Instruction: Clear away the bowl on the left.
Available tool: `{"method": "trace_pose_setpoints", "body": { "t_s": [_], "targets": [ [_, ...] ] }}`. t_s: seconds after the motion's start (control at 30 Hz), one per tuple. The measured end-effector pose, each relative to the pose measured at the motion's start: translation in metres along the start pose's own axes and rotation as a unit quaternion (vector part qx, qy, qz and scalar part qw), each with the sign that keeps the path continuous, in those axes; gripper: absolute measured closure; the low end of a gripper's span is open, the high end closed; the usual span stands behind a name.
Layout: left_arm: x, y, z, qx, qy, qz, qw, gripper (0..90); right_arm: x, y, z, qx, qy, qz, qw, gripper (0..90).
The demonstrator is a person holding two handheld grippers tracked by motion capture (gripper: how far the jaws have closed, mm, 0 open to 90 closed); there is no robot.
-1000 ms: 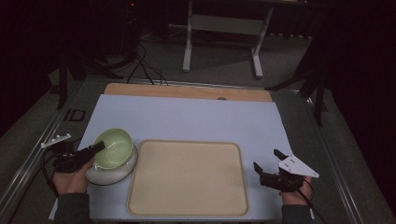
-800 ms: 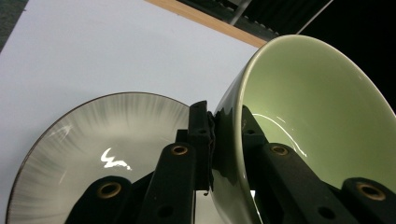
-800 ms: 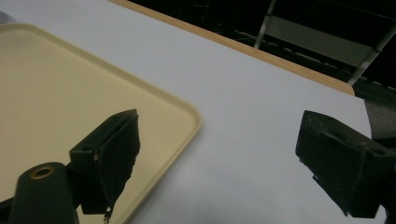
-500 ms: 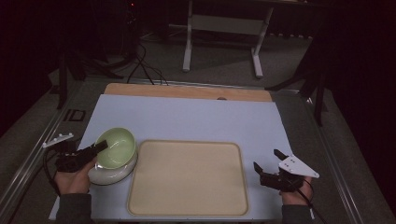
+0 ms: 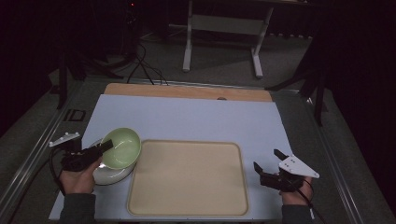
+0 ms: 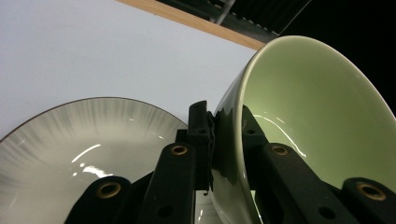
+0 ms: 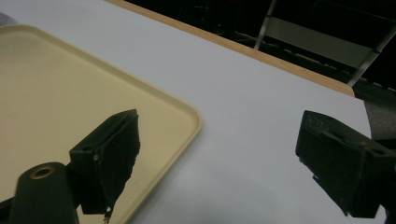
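Gripping the green bowl (image 5: 122, 147) by its rim, the left tongs (image 5: 103, 147) hold it tilted above the plate (image 5: 108, 175), one jaw inside and one outside the wall. The bowl hangs just left of the tray (image 5: 189, 178). Right of the tray, the right tongs (image 5: 267, 165) rest with jaws wide, holding nothing.

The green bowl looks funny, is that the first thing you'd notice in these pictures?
Yes: the green bowl stands out, tilted up at the table's left, with the left gripper pinching its rim, one jaw inside and one outside. Under it lies a pale plate. Next you'd notice the big cream tray in the middle, bare, and the right gripper resting open beside its right edge.
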State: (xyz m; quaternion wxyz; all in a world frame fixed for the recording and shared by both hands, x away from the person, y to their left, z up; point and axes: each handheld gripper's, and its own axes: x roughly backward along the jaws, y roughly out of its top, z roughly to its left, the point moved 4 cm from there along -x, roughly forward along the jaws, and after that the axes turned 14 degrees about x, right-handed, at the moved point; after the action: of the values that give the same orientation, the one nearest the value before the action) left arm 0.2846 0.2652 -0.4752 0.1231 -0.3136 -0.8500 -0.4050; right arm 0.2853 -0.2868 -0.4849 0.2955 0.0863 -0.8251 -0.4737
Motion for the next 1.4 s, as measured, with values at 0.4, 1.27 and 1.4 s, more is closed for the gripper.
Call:
{"method": "trace_pose_setpoints", "body": {
  "t_s": [0.4,1.27,1.4],
  "targets": [
    [-0.005,-0.004,-0.009,-0.010,-0.001,0.000,0.9999,81.6,0.000,0.000,0.000,0.001,-0.001,-0.001,1.0000,13.1],
    [-0.021,-0.016,-0.034,-0.028,-0.020,0.013,0.9993,81.6,0.000,0.001,0.000,0.001,-0.002,-0.003,1.0000,13.1],
    [-0.023,-0.018,-0.036,-0.031,-0.021,0.014,0.9992,81.6,0.001,0.001,0.000,0.001,-0.003,-0.003,1.0000,13.1]
  ]
}}
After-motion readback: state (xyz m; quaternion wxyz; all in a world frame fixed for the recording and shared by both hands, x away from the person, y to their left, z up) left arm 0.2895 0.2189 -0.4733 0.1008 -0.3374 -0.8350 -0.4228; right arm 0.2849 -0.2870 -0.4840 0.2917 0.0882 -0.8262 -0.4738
